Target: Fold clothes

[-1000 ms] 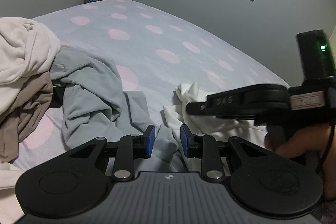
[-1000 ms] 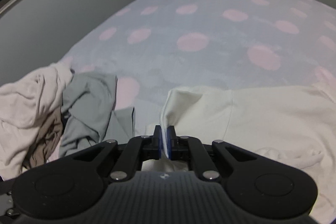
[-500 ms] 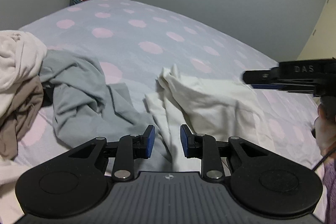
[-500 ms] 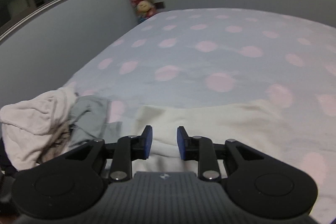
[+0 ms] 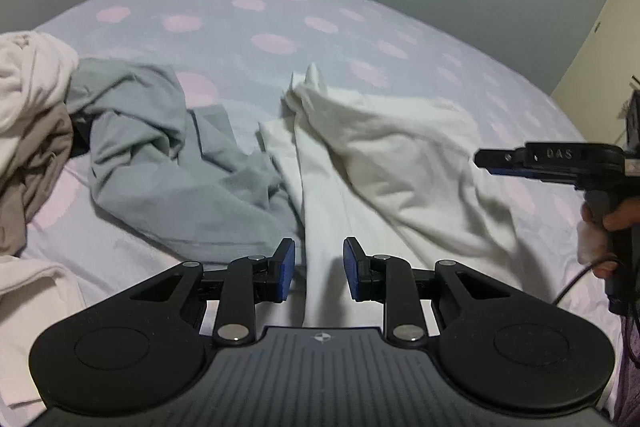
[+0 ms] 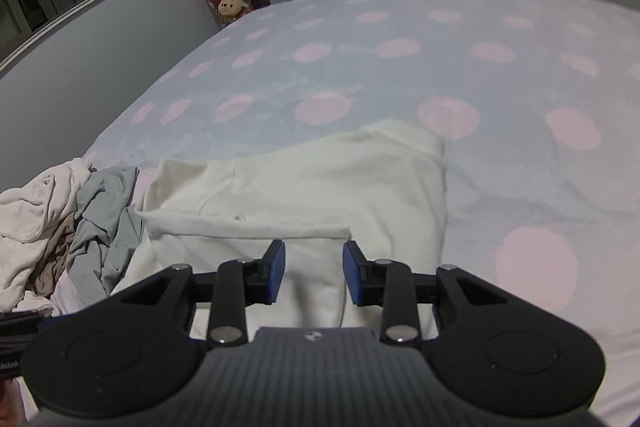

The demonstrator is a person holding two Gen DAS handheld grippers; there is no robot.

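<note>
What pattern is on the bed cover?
Pale blue-grey bed cover with pink dots, clearest in the right wrist view.

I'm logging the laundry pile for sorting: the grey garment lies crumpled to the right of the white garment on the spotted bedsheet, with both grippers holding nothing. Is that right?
Not quite: the grey garment lies to the left of the white garment, not the right. The left wrist view shows it plainly, and the right wrist view agrees. The rest stands: both lie on the spotted bedsheet, and the left gripper and right gripper hold nothing, the right one's jaws opening.
</note>
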